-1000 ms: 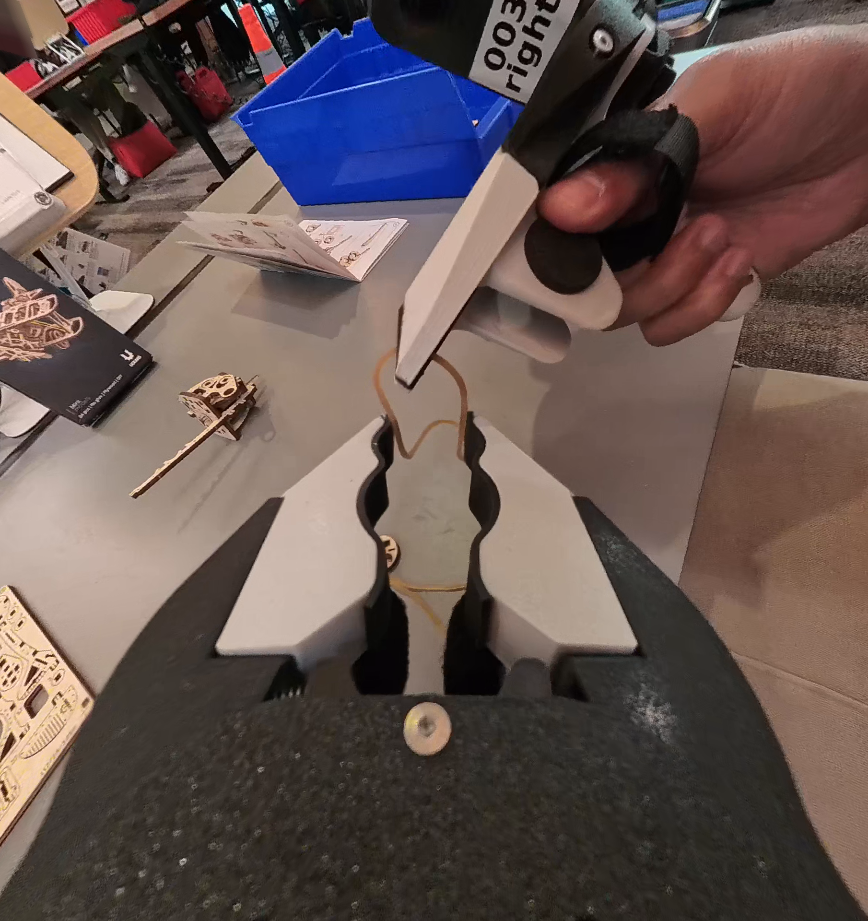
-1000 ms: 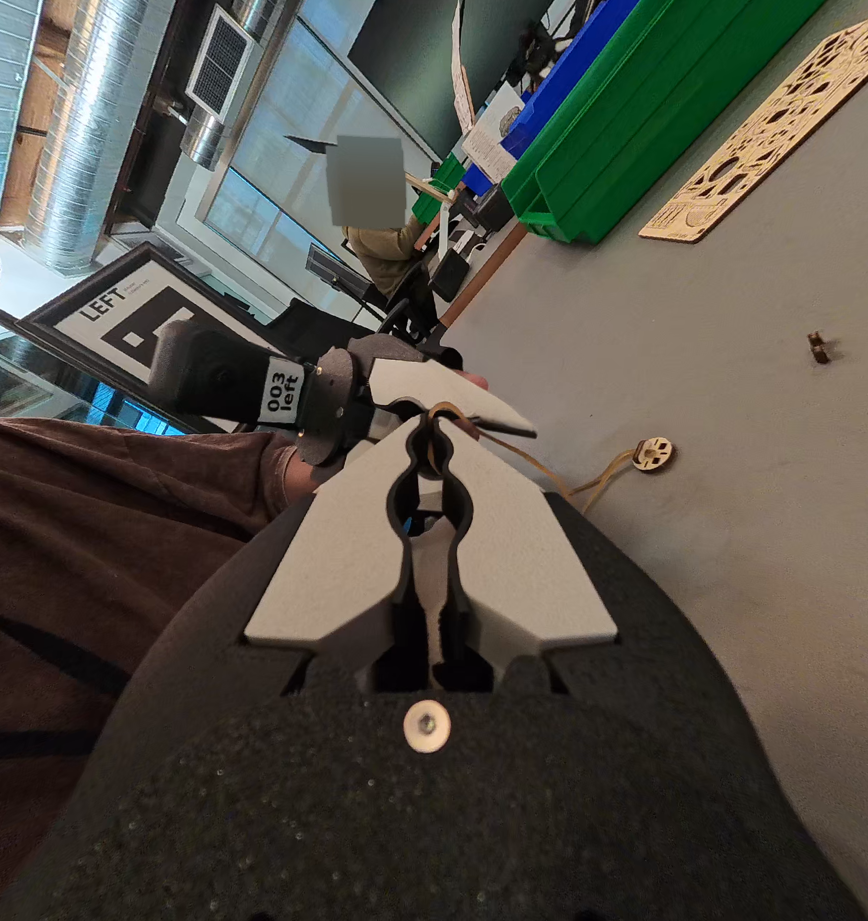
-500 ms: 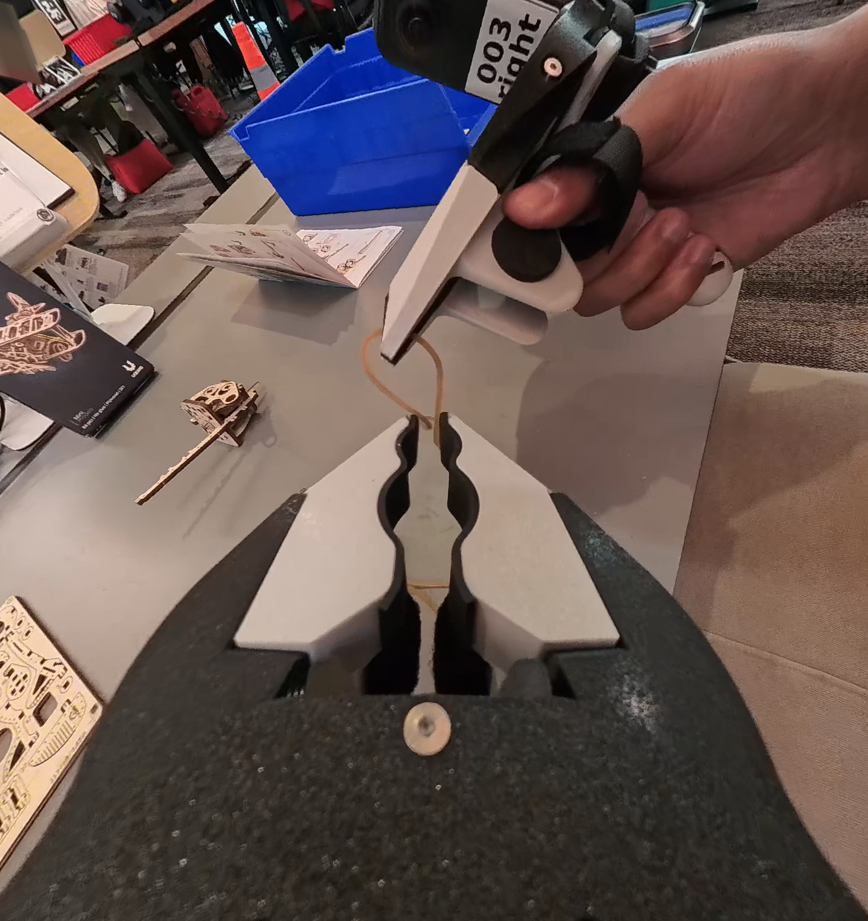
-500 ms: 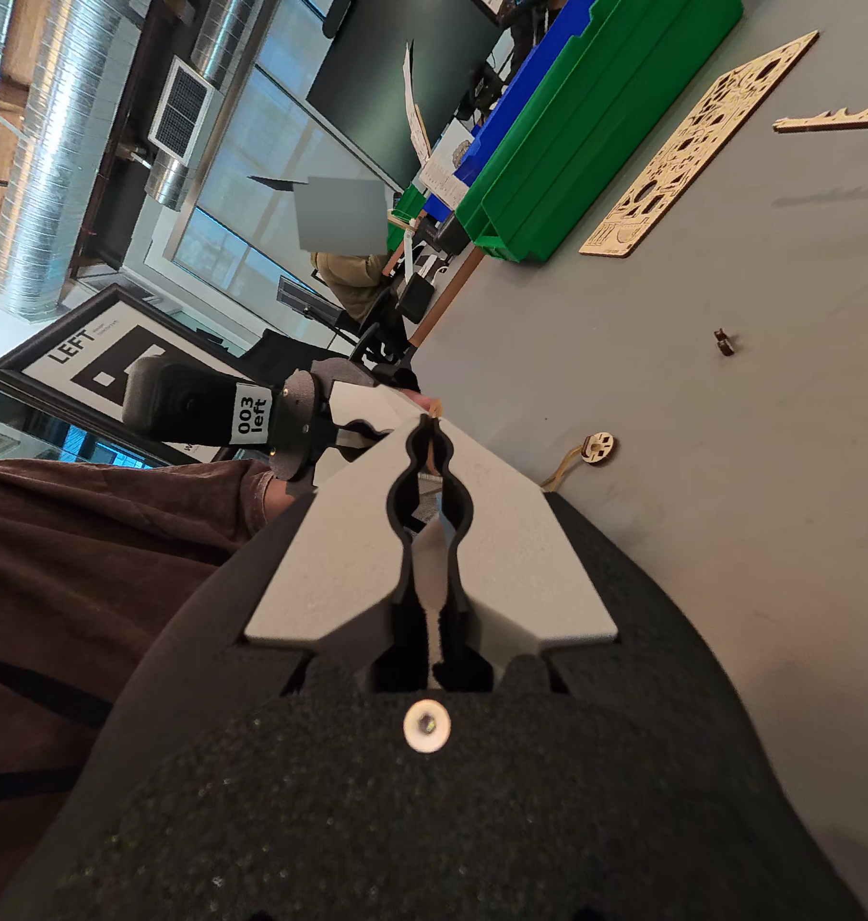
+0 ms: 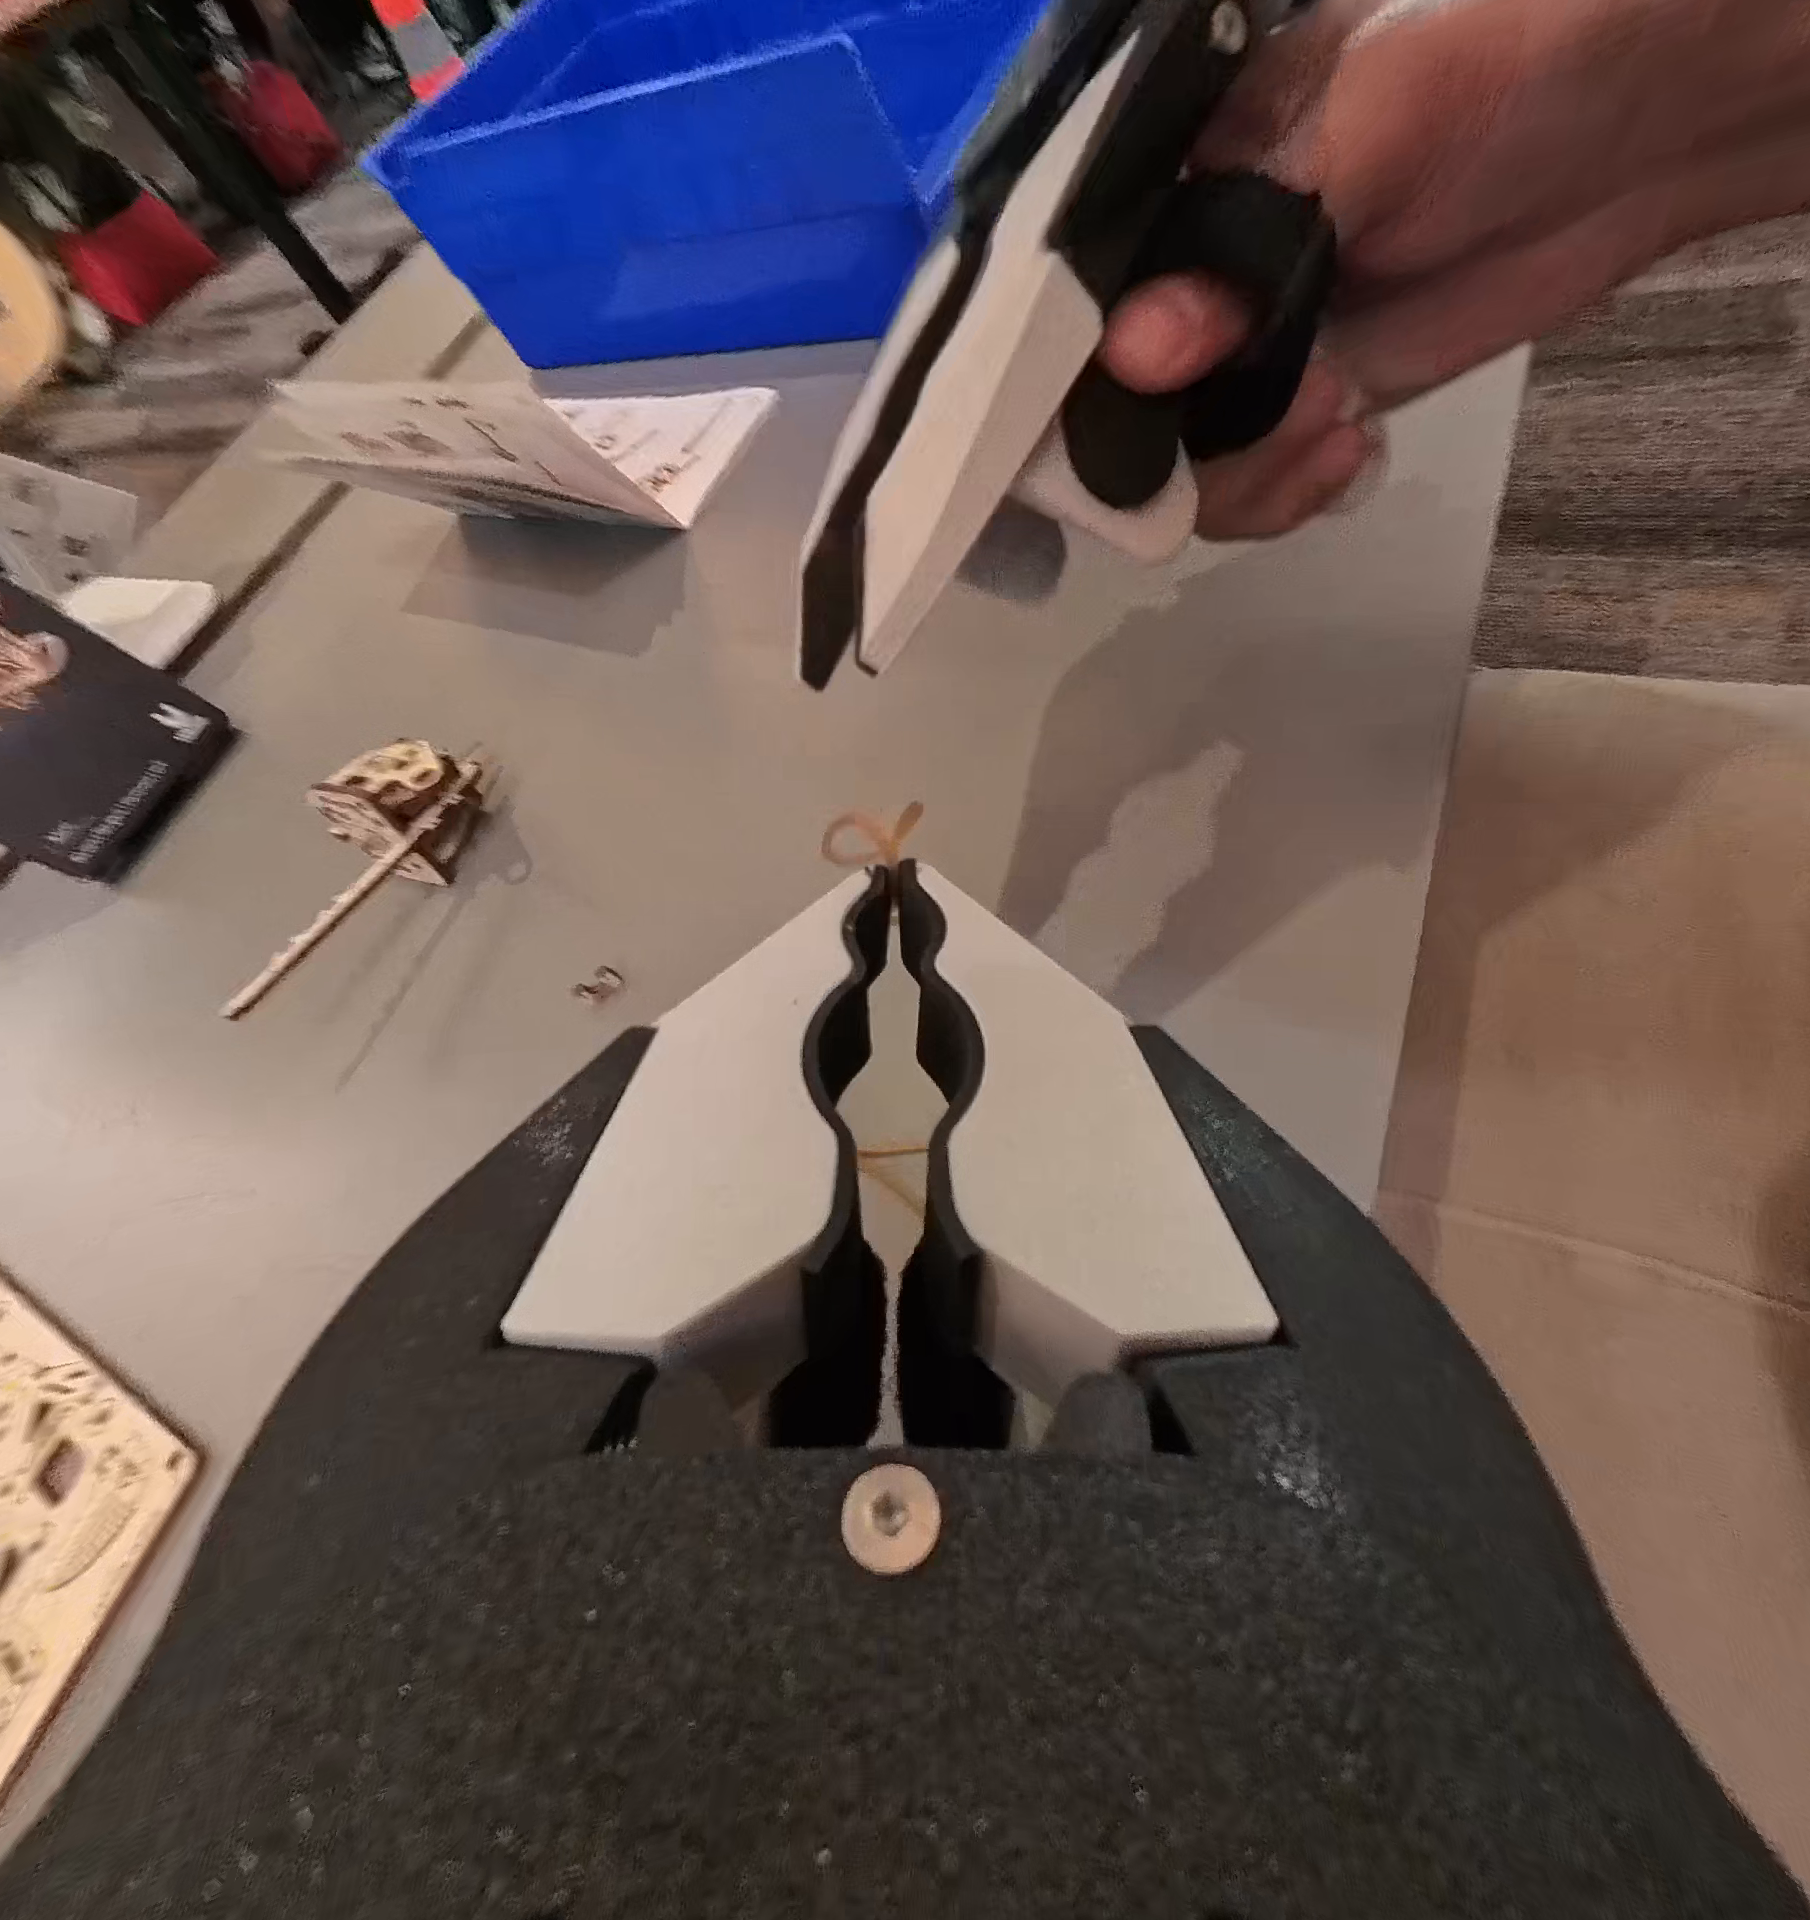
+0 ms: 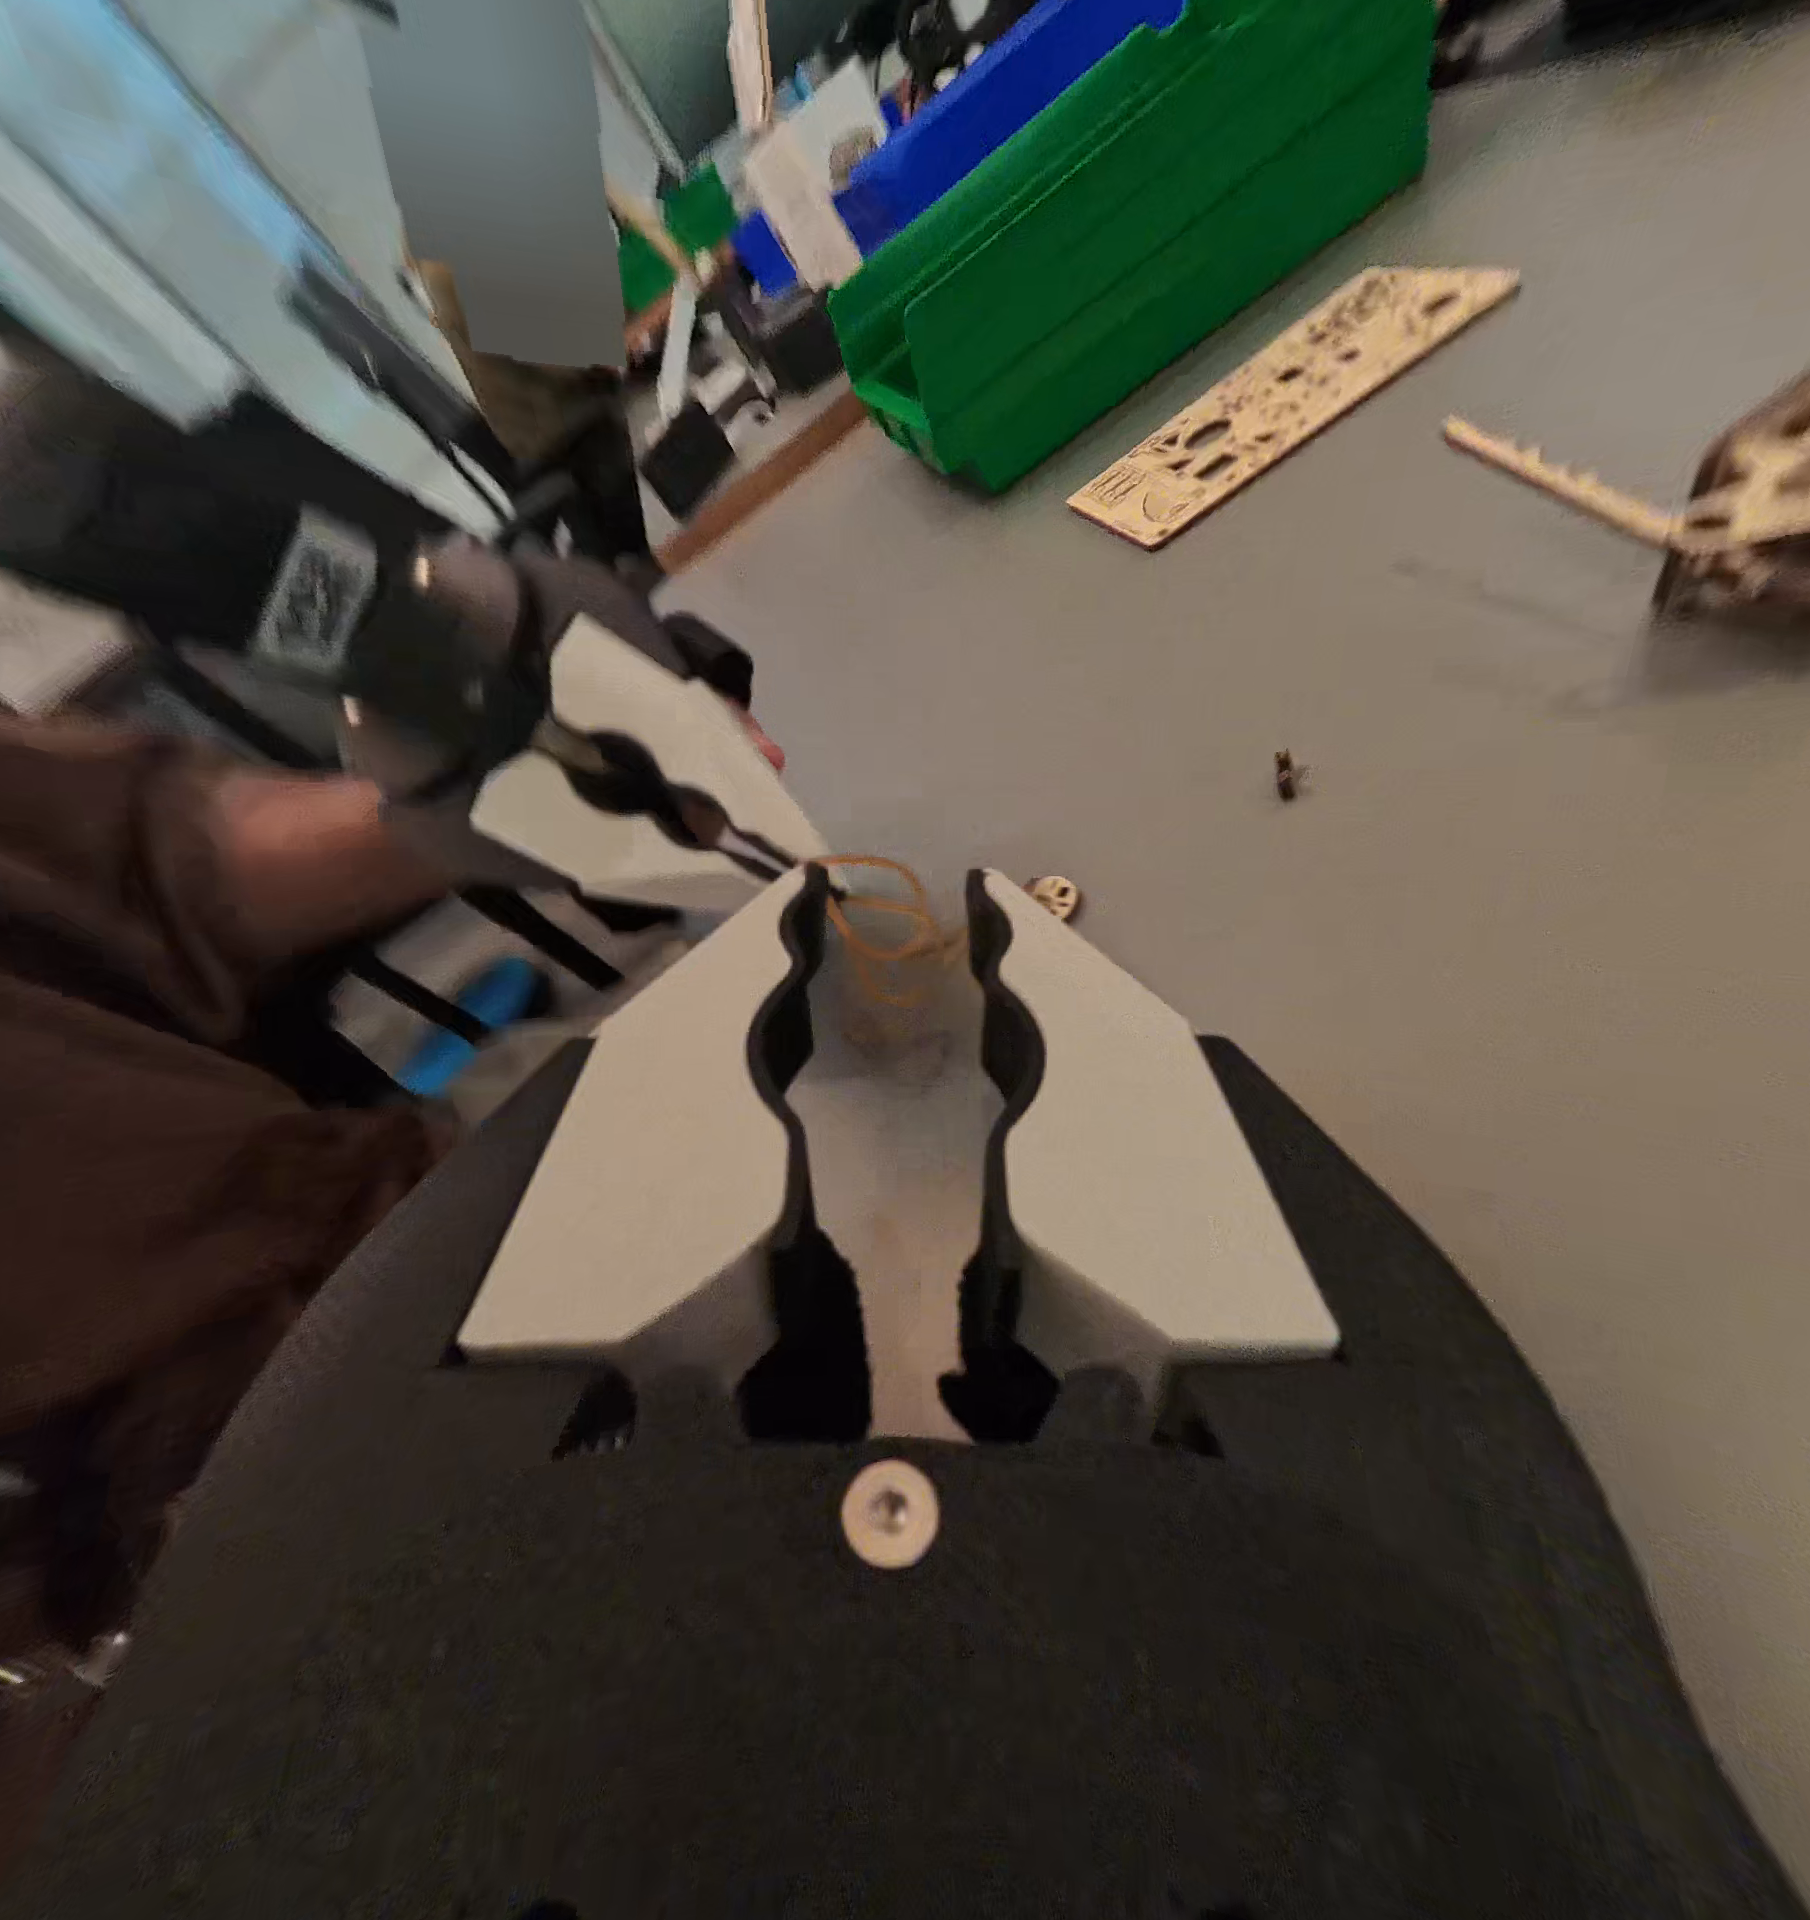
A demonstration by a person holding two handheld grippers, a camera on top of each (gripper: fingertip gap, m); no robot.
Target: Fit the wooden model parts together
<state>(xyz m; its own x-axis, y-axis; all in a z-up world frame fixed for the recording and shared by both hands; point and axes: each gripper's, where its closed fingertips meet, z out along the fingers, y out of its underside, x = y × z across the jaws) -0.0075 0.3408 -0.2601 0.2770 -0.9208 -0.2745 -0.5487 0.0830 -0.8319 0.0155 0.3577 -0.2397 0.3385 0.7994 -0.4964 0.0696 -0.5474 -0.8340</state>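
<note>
I see a smooth grey table [image 5: 257, 1195] carrying a rigid blue plastic bin [image 5: 672, 187] at its far edge. A flat laser-cut plywood sheet [image 5: 39, 1475] lies at the near left edge; a part-built wooden model [image 5: 402, 800] with a toothed strip sits left of centre. My left claw [image 5: 888, 883] is pinching a thin tan rubber band [image 5: 865, 836]. My right claw [image 6: 896, 883] is spread, tips straddling the band above the table.
</note>
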